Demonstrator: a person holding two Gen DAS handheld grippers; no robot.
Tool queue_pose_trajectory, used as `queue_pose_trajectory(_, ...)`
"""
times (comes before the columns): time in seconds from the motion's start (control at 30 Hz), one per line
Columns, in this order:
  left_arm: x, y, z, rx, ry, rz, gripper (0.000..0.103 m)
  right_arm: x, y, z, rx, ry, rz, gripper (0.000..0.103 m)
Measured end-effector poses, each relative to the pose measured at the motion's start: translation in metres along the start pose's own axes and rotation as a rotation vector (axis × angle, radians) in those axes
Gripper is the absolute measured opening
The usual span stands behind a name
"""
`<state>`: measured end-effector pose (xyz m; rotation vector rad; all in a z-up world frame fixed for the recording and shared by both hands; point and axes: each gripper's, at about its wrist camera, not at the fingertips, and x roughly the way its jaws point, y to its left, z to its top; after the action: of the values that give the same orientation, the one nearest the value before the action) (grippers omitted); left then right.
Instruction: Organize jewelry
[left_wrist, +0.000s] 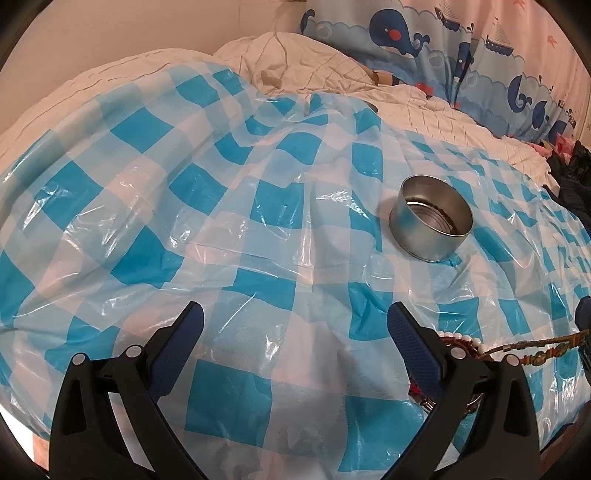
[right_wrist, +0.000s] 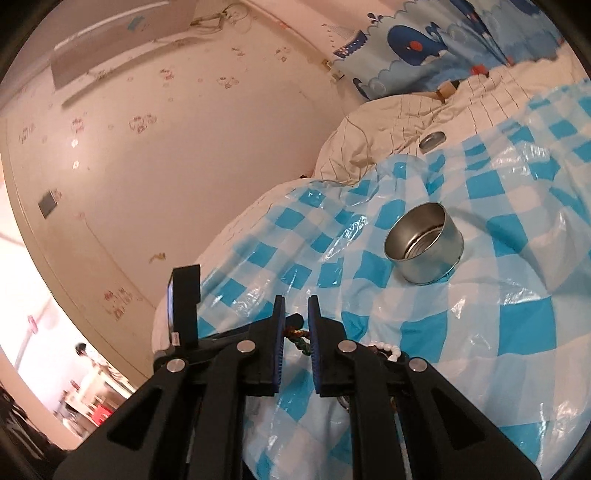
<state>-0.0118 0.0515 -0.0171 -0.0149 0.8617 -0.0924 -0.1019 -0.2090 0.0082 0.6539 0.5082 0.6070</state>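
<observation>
The left gripper points down at a slant toward the surface below, and its two black fingers with blue pads stand wide apart, with nothing between them. Its right finger passes in front of a braided bracelet, but the pads do not press on it. The right gripper points nearly level, only a little downward. Its jaws are almost closed, with a narrow gap, and the blue pads pinch the braided bracelet between them. The hands that hold both grippers are out of view.
</observation>
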Motion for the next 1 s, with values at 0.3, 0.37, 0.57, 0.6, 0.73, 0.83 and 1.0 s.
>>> queue_pose_trajectory(0.3, 0.0, -0.01, -0.003, 0.003, 0.0, -0.032, 0.096, -0.019, -0.007, 0.013, 0.068, -0.07, 0.073, 0.013)
queue_pose_trajectory(0.37, -0.002, -0.016, -0.003, 0.022, 0.001, -0.074, 0.096, -0.022, -0.013, 0.014, 0.102, -0.084, 0.081, 0.013)
queue_pose_trajectory(0.57, -0.004, -0.044, -0.009, 0.137, 0.007, -0.213, 0.096, -0.034, -0.021, 0.02, 0.14, -0.123, 0.078, 0.013)
queue_pose_trajectory(0.6, -0.005, -0.05, -0.011, 0.164, 0.003, -0.229, 0.096, -0.034, -0.022, 0.02, 0.142, -0.121, 0.075, 0.013)
queue_pose_trajectory(0.73, -0.007, -0.078, -0.021, 0.302, -0.016, -0.257, 0.096, -0.034, -0.025, 0.019, 0.15, -0.112, 0.062, 0.013)
queue_pose_trajectory(0.83, -0.01, -0.099, -0.03, 0.403, -0.029, -0.279, 0.096, -0.033, -0.028, 0.019, 0.152, -0.109, 0.051, 0.013)
queue_pose_trajectory(1.0, -0.008, -0.11, -0.037, 0.445, -0.037, -0.323, 0.095, -0.034, -0.03, 0.018, 0.16, -0.107, 0.05, 0.013)
